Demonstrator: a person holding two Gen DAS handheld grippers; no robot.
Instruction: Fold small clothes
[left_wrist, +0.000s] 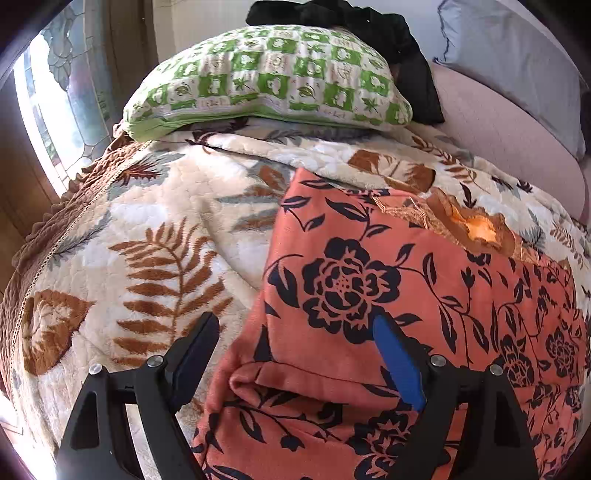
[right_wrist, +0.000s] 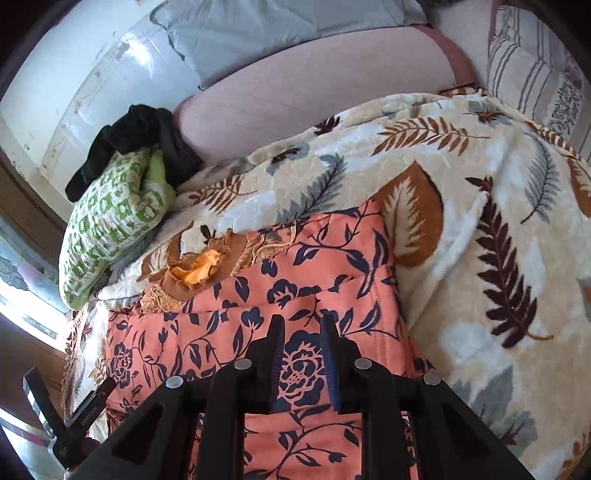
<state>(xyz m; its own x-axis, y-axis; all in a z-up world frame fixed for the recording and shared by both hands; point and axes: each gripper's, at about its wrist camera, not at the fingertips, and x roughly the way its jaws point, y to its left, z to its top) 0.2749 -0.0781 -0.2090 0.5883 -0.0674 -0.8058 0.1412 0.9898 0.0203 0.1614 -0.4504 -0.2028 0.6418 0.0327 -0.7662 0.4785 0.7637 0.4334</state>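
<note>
Left wrist view: left hand-held gripper stands wide open over the garment's folded left edge, gripping nothing. Garment lies partly folded on the blanket.

Right wrist view: right hand-held gripper, jaws narrow, nothing visibly pinched, above the garment. Soft, light, limp; best taken at hems or corners. No legible writing.

Green checked pillow and black cloth on leaf-print blanket
</note>
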